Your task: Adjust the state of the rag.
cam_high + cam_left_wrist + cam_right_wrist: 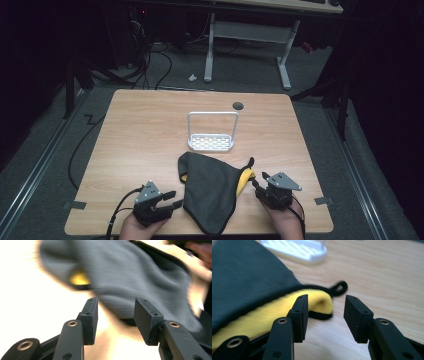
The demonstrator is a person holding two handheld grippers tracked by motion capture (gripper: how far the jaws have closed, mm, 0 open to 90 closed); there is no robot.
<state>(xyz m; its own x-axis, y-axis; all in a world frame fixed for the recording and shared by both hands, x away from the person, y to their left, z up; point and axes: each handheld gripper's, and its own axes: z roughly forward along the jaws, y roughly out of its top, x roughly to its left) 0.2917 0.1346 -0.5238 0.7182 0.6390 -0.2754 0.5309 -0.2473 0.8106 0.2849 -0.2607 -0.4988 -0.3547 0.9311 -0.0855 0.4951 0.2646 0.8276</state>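
A dark grey cloth (210, 187) with a yellow underside and black trim lies crumpled on the wooden table (145, 135) near the front edge. Its yellow corner (244, 179) is folded up at the right, with a black hanging loop (250, 162) beside it. My left gripper (172, 200) rests just left of the cloth, jaws apart and empty. In the left gripper view the cloth (140, 282) lies blurred beyond the open jaws. My right gripper (259, 183) stands just right of the yellow corner, open. In the right gripper view the yellow fold (312, 302) sits beyond the left jaw, with nothing pinched.
A small white rack (211, 142) with a wire handle stands behind the cloth at mid-table. A round cable hole (238, 105) sits near the far edge. Cables and another desk's legs (284, 60) occupy the floor beyond.
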